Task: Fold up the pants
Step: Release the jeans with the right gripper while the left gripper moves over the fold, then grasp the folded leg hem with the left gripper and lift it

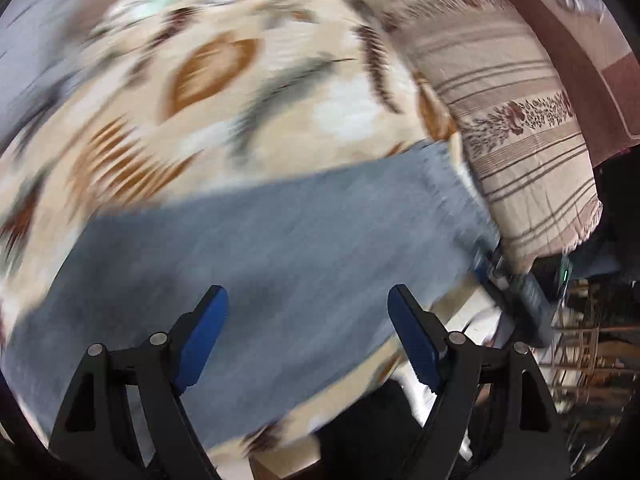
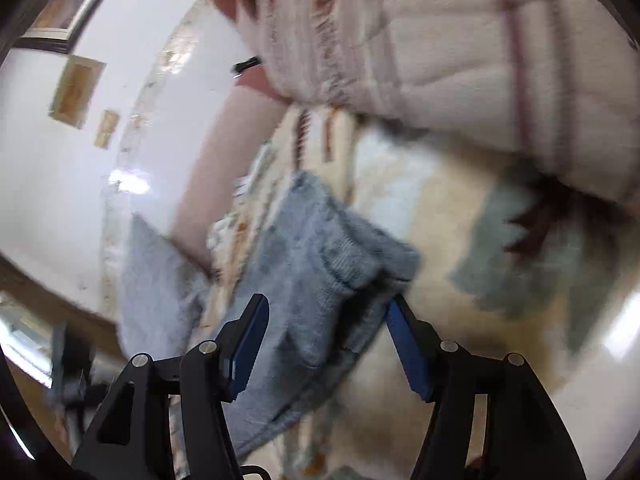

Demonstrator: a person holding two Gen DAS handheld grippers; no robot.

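Observation:
Grey-blue pants [image 1: 256, 256] lie spread flat on a cream bedspread with brown and grey leaf print [image 1: 224, 92]. My left gripper [image 1: 308, 300] is open and empty, just above the pants. In the right wrist view the pants [image 2: 316, 264] are bunched, one part hanging over the bed's edge [image 2: 156, 280]. My right gripper [image 2: 326, 312] is open, its blue fingers on either side of the bunched cloth. The other gripper shows at the pants' far end in the left wrist view [image 1: 516, 280]. Both views are blurred.
A beige striped pillow [image 1: 520, 140] lies at the head of the bed beside the pants' end; it also shows in the right wrist view [image 2: 460, 48]. A white wall with small framed pictures [image 2: 76, 92] lies beyond the bed. The bed's edge and dark floor [image 1: 360, 420] are near.

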